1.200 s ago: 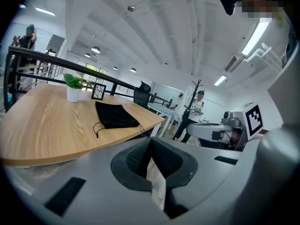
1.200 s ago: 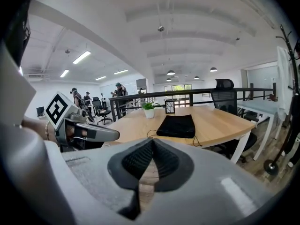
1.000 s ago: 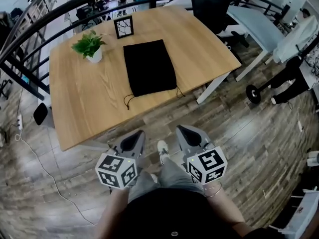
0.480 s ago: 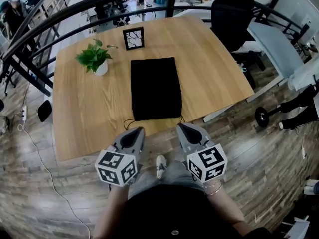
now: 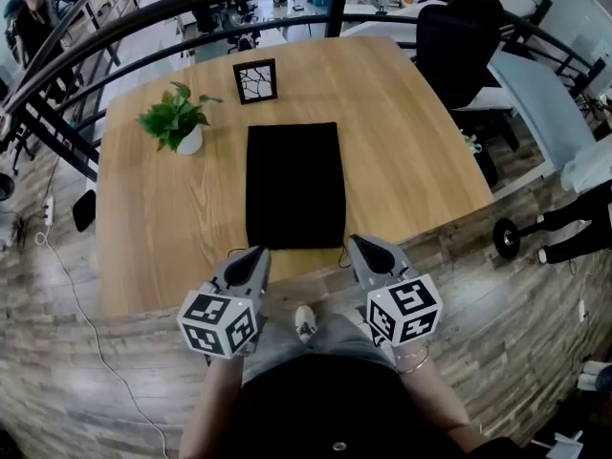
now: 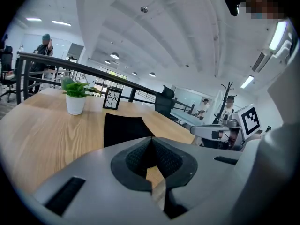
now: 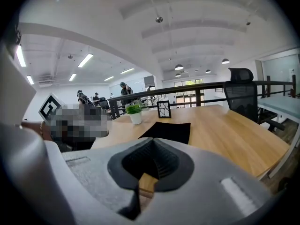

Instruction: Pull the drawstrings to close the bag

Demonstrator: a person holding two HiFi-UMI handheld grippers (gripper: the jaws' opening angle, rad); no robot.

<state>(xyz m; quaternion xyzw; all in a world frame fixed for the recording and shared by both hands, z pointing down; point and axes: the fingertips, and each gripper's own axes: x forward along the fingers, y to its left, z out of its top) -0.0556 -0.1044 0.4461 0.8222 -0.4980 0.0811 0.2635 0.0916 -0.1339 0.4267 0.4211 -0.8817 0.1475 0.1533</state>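
Note:
A flat black drawstring bag (image 5: pixel 295 185) lies lengthwise in the middle of the wooden table (image 5: pixel 411 142). Its thin strings show at the near corners, one on the left (image 5: pixel 234 252) and one on the right (image 5: pixel 341 254). My left gripper (image 5: pixel 256 255) hangs shut and empty at the table's near edge, just short of the bag's left corner. My right gripper (image 5: pixel 358 245) is shut and empty by the right corner. The bag (image 6: pixel 123 128) lies ahead of the left gripper (image 6: pixel 151 146). In the right gripper view, the bag (image 7: pixel 168 131) is beyond the right gripper (image 7: pixel 152 148).
A potted plant (image 5: pixel 177 122) stands left of the bag, and a black picture frame (image 5: pixel 255 80) stands behind it. A black office chair (image 5: pixel 459 36) is at the table's far right. A dark railing (image 5: pixel 143 12) runs behind the table. A cable (image 5: pixel 76 304) trails on the floor at left.
The table and bag have drawn closer in the head view. Both grippers, still shut, now reach the table's near edge by the bag's corners.

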